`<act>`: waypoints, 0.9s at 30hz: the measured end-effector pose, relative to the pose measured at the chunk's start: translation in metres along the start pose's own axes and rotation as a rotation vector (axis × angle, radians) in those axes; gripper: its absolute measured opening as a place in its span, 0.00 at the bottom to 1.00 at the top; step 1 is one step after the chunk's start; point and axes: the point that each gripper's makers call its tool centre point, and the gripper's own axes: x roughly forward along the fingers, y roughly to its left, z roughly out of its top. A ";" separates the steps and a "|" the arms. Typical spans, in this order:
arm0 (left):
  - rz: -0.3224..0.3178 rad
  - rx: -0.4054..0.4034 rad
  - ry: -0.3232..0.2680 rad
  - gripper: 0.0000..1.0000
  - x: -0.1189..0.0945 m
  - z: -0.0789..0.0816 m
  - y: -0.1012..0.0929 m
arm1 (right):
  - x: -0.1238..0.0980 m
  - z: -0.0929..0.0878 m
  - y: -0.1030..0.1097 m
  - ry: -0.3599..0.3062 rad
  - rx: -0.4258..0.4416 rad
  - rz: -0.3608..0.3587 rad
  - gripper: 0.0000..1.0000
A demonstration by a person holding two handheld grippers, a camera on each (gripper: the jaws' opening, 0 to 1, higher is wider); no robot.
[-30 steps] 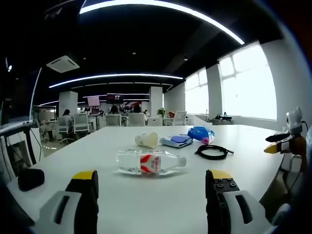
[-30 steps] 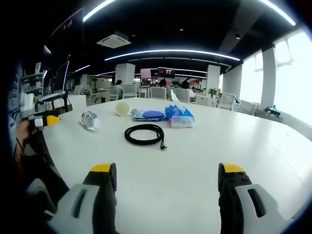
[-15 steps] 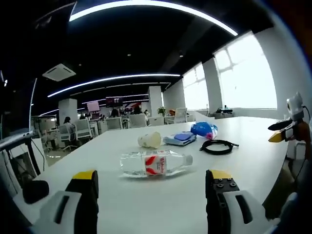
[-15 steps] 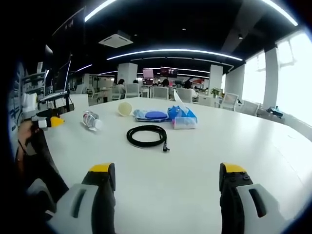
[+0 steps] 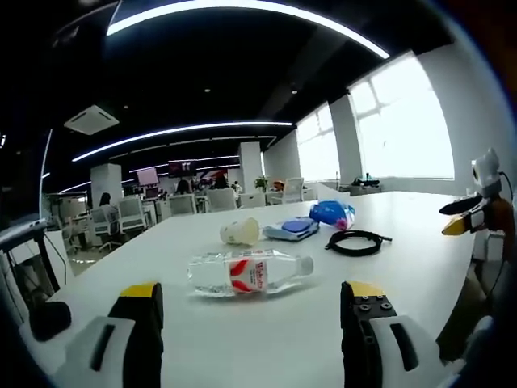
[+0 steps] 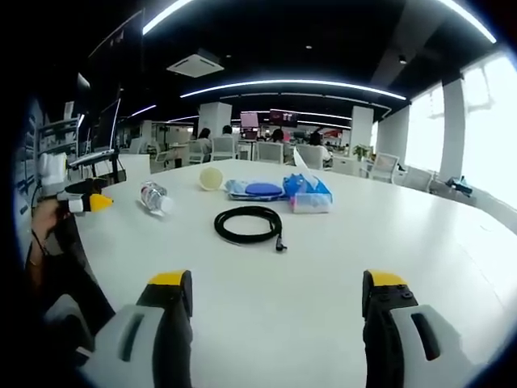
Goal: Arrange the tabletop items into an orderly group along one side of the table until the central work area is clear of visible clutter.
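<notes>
Just beyond the left gripper (image 5: pixel 250 311), fingers (image 5: pixel 144 303) spread wide and empty: a clear water bottle (image 5: pixel 249 272) lying on its side on the white tabletop (image 5: pixel 404 267), cap end toward the coiled black cable (image 5: pixel 356 240). Past the bottle, a pale paper cup (image 5: pixel 241 232) tipped over, then a flat blue case (image 5: pixel 292 229) and a blue tissue pack (image 5: pixel 332 214) close together. Beside the cable, toward the tabletop's edge, the right gripper's yellow-tipped fingers (image 5: pixel 454 227).

Ahead of the right gripper (image 6: pixel 272 311), fingers (image 6: pixel 383 297) likewise apart and holding nothing: same cable (image 6: pixel 248 224) nearest, well short of contact; behind it the tissue pack (image 6: pixel 308 193), case (image 6: pixel 255 190) and cup (image 6: pixel 210 178) in a loose row, bottle (image 6: pixel 153 197) off beside the cable, close to the left gripper's yellow tip (image 6: pixel 95 203).

Nothing grouped yet; everything sits mid-tabletop.

Likely trouble: bottle rolling away if nudged off-centre rather than clamped across the body; smooth plastic slipping between hard fingers. Cable uncoiling and trailing if lifted by a single loop, dragging the cup or tissues. Light cup skidding or crushing under a firm squeeze.
</notes>
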 end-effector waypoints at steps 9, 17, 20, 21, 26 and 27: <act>-0.005 0.032 -0.001 0.90 0.005 0.001 -0.002 | 0.003 -0.001 0.004 0.007 -0.011 0.015 0.84; -0.014 0.054 0.000 0.90 0.011 0.000 -0.005 | 0.005 0.000 0.004 0.011 -0.014 0.018 0.83; -0.018 0.071 0.004 0.90 0.014 -0.001 -0.006 | 0.006 0.000 0.004 0.013 -0.013 0.018 0.83; -0.019 0.079 0.007 0.89 0.015 -0.001 -0.007 | 0.006 0.000 0.005 0.014 -0.013 0.018 0.83; -0.032 0.102 -0.009 0.88 0.020 0.002 -0.010 | 0.008 0.000 0.003 0.015 -0.011 0.015 0.83; -0.033 0.105 -0.009 0.88 0.021 0.002 -0.010 | 0.008 0.000 0.003 0.015 -0.010 0.015 0.83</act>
